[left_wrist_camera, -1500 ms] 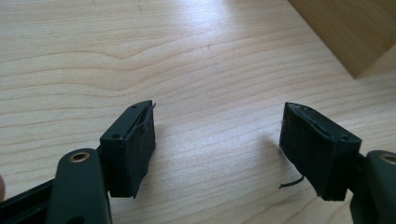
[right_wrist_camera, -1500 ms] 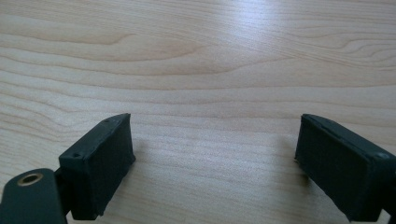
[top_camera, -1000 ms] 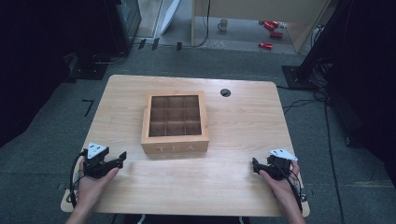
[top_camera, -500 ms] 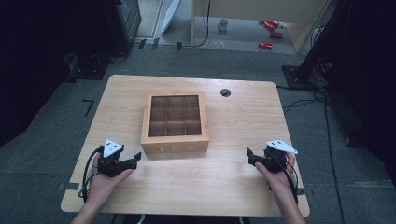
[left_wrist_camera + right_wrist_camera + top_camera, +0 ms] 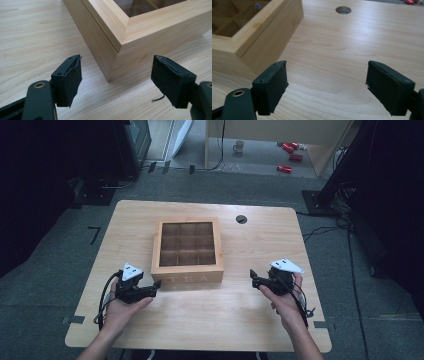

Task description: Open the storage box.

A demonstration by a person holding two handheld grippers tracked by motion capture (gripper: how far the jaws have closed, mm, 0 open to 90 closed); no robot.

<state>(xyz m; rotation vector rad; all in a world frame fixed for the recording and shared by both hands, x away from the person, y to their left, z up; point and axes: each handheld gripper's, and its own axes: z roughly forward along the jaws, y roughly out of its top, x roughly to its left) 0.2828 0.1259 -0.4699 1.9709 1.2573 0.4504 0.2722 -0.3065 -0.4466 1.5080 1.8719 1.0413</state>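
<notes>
Box (image 5: 187, 251) near mid-worktop (image 5: 260, 315), lid shut, "TEA" on the front face. Left tool (image 5: 156, 285) just off the box's near left corner, jaws spread wide, straddling that corner (image 5: 113, 62) without touching, gripping nothing. Right tool (image 5: 252, 277) out beyond the box's near right corner, apart from it, jaws likewise gaping and empty. Round hole (image 5: 241, 219) behind the box's right side.

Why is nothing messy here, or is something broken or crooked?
Nothing stands out. The wooden tea box sits flat and closed on the table, and the left gripper and right gripper are open beside it.
</notes>
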